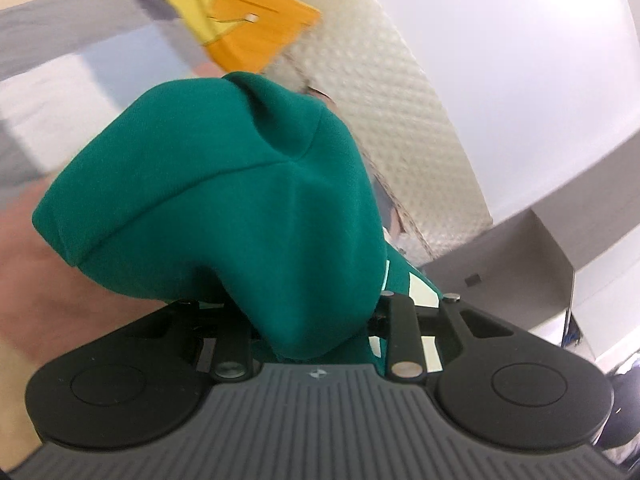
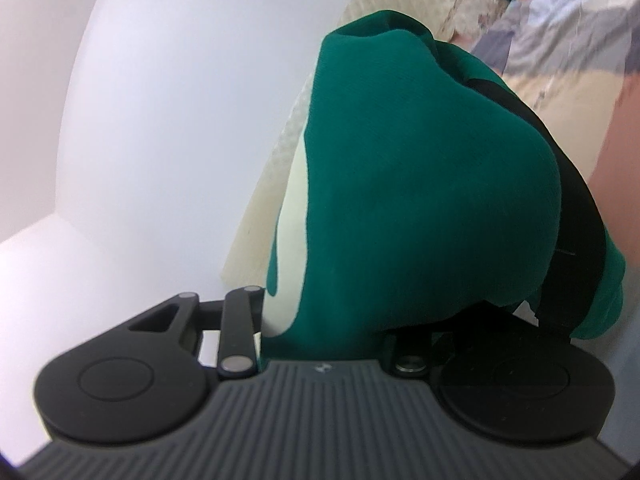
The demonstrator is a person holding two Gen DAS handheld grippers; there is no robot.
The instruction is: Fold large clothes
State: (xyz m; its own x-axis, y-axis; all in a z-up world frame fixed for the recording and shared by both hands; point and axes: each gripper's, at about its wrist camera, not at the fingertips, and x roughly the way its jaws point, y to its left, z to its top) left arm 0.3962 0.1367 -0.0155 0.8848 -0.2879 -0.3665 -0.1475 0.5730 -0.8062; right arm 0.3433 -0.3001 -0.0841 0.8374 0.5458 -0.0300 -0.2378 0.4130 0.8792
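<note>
Bunching soft green knit garment point(image 1: 224, 200), both hand-held grippers point(image 1: 316, 312) point(image 2: 360, 320) clamped on its folds

One green garment point(image 1: 224, 200), two tools point(image 1: 316, 320)

Orange-yellow cloth point(image 1: 240, 20), textured cream surface point(image 1: 384, 92).

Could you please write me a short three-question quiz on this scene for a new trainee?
1. What colour is the garment bunched in front of the left gripper?
2. True or false: the right gripper has nothing between its fingers.
3. What lies beyond the garment in the left wrist view: A) an orange and yellow cloth, B) a red bucket, C) a black shoe?

Key: 1. Green, with pale markings. 2. False; the same green fabric fills it and hides the fingertips. 3. A.
</note>
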